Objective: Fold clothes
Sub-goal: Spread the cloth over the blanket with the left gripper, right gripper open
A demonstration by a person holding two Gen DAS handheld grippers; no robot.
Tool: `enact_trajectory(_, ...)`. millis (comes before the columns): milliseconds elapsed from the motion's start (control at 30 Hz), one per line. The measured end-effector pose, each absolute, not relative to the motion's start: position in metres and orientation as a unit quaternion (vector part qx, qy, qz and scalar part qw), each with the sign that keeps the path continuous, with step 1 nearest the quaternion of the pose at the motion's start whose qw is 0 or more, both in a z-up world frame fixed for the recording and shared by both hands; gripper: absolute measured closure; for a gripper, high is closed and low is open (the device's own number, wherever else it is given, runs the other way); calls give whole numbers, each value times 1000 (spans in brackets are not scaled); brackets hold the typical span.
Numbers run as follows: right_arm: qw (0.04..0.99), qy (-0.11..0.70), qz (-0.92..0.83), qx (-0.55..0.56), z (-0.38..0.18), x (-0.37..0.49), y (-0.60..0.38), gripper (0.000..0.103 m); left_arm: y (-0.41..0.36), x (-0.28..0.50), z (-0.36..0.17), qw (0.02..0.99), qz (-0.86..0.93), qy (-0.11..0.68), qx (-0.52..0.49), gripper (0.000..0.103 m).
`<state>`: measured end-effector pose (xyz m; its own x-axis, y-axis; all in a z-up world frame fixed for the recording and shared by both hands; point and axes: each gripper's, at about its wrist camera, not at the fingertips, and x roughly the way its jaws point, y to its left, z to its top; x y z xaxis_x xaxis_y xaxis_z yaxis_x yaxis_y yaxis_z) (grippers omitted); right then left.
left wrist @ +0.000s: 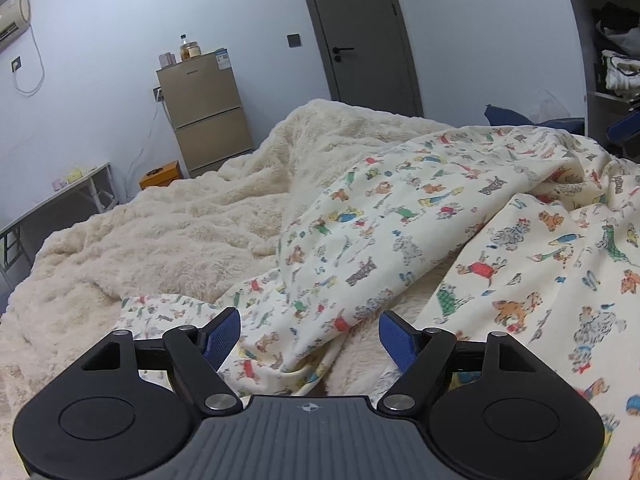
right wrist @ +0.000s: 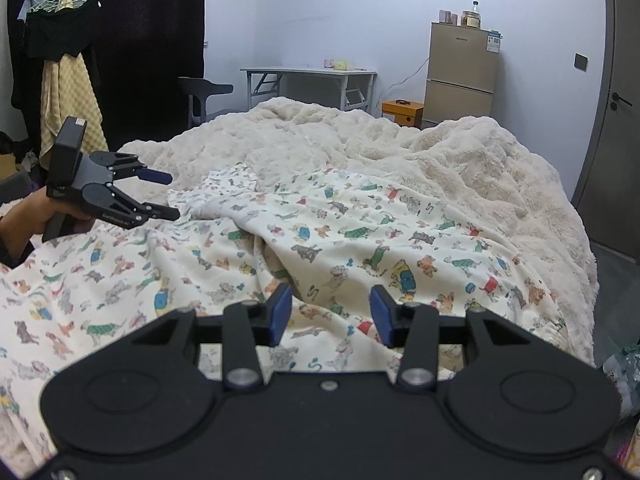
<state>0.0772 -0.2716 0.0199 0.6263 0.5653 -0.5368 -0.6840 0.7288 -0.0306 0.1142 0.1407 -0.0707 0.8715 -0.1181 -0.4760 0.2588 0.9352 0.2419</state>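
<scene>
My left gripper [left wrist: 309, 336] hangs just above the near edge of the bed with its jaws standing wide and nothing between the pads; I see only printed cloth and a strip of blanket below the gap. My right gripper [right wrist: 331, 314] has its jaws parted about halfway, also empty, hovering over the same cloth without pressing on it. The thing to fold is the cream garment with the cartoon animal print [left wrist: 420, 216], spread rumpled over the fluffy cream blanket [left wrist: 168, 220] that covers the bed. From the left gripper, a long fold of it runs away toward the far right, and its loose end lies just ahead of and below the jaws, so that end is the nearest thing to grasp on this side. From the right gripper, the garment stretches from near right toward far left, ending in a cuff-like end [right wrist: 232, 180] just beyond the left gripper's tips. I judge the left hand is nearer that far end and the right nearer the broad near part. Farther off, a small fridge [left wrist: 206, 116] carries jars on top, an orange box [left wrist: 160, 175] sits on the floor beside it, and a folding table stands by the wall; what is inside the box I cannot tell.
</scene>
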Motion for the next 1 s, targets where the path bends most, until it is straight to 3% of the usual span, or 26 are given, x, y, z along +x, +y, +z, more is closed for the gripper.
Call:
enact_trajectory(167, 892, 253, 355, -120, 23, 80, -273, 62, 154, 114, -75, 950, -80, 252, 169, 31)
enact_trajectory(333, 878, 262, 373, -148, 28, 80, -262, 75, 159, 111, -81, 944, -83, 263, 180, 31)
enact_trajectory(500, 851, 277, 405, -189, 27, 80, -234, 75, 147, 113, -90, 934, -106, 265, 213, 31)
enact_trajectory(600, 832, 296, 414, -223, 19, 89, -204, 75, 138, 126, -99, 926, -115, 267, 240, 42)
enact_trajectory(667, 825, 305, 412, -240, 12, 94, -189, 75, 135, 138, -106, 922, -115, 273, 248, 56)
enact_trajectory(800, 813, 321, 402, -273, -5, 106, -163, 76, 130, 153, -123, 911, -116, 284, 275, 57)
enact_trajectory(867, 816, 316, 397, -276, -6, 110, -159, 94, 130, 155, -129, 909, -114, 285, 283, 57)
enact_trajectory(1000, 843, 282, 392, -235, 12, 114, -171, 99, 135, 158, -139, 907, -96, 265, 311, 58)
